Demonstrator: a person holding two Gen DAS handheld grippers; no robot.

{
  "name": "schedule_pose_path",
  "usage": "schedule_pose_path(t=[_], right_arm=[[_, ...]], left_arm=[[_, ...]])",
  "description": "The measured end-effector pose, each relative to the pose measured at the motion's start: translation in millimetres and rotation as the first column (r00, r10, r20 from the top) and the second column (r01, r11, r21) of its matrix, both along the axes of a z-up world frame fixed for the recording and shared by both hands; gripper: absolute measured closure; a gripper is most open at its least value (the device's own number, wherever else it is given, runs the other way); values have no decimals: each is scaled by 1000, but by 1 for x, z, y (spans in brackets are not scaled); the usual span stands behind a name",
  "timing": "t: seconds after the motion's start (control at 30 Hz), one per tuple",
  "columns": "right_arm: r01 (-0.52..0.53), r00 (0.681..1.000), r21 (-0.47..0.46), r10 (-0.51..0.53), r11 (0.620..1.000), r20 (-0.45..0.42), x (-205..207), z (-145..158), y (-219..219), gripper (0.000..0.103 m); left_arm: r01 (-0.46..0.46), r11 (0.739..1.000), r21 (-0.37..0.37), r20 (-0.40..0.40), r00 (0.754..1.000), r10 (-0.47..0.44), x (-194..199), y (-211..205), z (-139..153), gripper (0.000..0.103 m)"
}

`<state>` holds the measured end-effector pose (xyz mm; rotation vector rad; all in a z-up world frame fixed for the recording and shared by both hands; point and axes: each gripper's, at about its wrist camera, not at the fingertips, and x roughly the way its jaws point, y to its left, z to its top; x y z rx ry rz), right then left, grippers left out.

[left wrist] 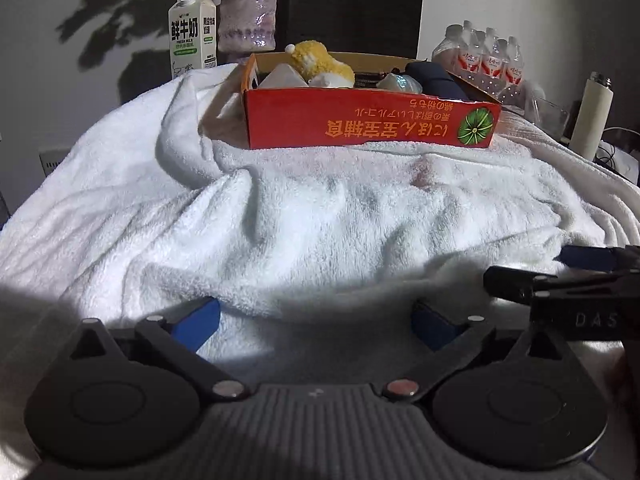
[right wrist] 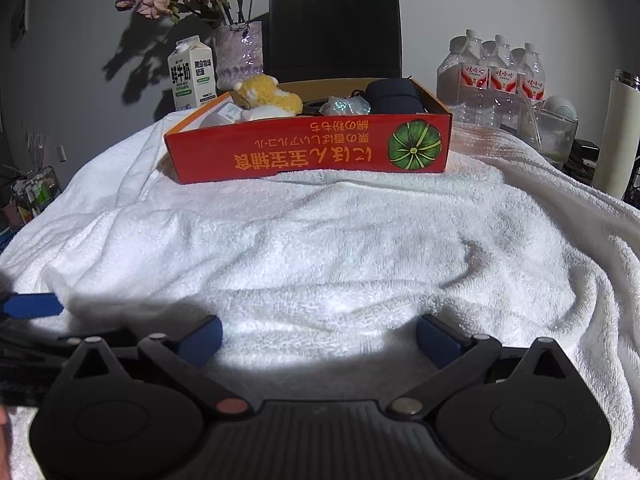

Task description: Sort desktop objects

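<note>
Sorting appears complete or close to it, judged from both views.

Left wrist view: the left gripper (left wrist: 316, 322) stands wide open with nothing between its blue pads (left wrist: 198, 322). It hovers low over the white towel (left wrist: 320, 216), well short of the red box (left wrist: 368, 122). The box sits on the far part of the towel and already holds the sorted items: a yellow plush toy (left wrist: 320, 64), a white wedge-shaped item (left wrist: 282, 76), a pale crinkled packet (left wrist: 400, 82) and a dark blue pouch (left wrist: 430, 78). No loose object shows on the towel between gripper and box. The right gripper (left wrist: 560, 272) enters from the right edge, near the left one; its opening cannot be told from this view. Behind the box stand a milk carton (left wrist: 192, 36), a glass vase (left wrist: 248, 18) and a pack of water bottles (left wrist: 484, 56); a white flask (left wrist: 592, 116) stands at far right.

Right wrist view: the right gripper (right wrist: 319, 338) is likewise fully spread and empty, held low over the towel. The same box (right wrist: 308, 152) lies ahead with the plush toy (right wrist: 266, 96), packet (right wrist: 346, 106) and pouch (right wrist: 394, 96) inside. One blue pad of the left gripper (right wrist: 32, 305) shows at the left edge. A black bag (right wrist: 334, 24) stands behind the box, and a clear glass container (right wrist: 554, 132) sits beside the bottle pack (right wrist: 496, 76).

Remaining work: none is evident on the towel. Folds in the towel could hide a small item, so this cannot be ruled out. Nothing obstructs either gripper's path to the box.
</note>
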<state>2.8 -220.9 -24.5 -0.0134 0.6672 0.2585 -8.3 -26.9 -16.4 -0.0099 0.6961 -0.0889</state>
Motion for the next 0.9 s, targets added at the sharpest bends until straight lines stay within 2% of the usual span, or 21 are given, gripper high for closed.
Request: schedule_pose_path(t=[0.07,0.23,0.43,0.57,0.8,0.9], right_arm=[[3,1000,0,-3,1000,-1,0,0,-1,0],[26,1000,-2,-26,1000,-2,0,0,-2,0],[21,1000,13,-21,1000,-1,-3,1,-4,0],[20,1000,-7,-20,1000,-1,-3,0,-1,0],[20,1000,-9,-20,1000,0,-3,1,-1,0],[20,1000,-6,-20,1000,-1,-3,1,-1,0]], left_arm=[[22,999,-29,1,1000,-22,4,2,2,0],[65,997,-33,16,998,-64,11,1,-3,0],[15,997,-76,24,1000,-13,10,14,-3,0],[15,1000,-7,17,1000,-15,12,3,-3,0],[6,999,-31,16,1000,-6,11,6,-3,0],[7,1000,-18,15,1000,-6,10,4,-3,0]])
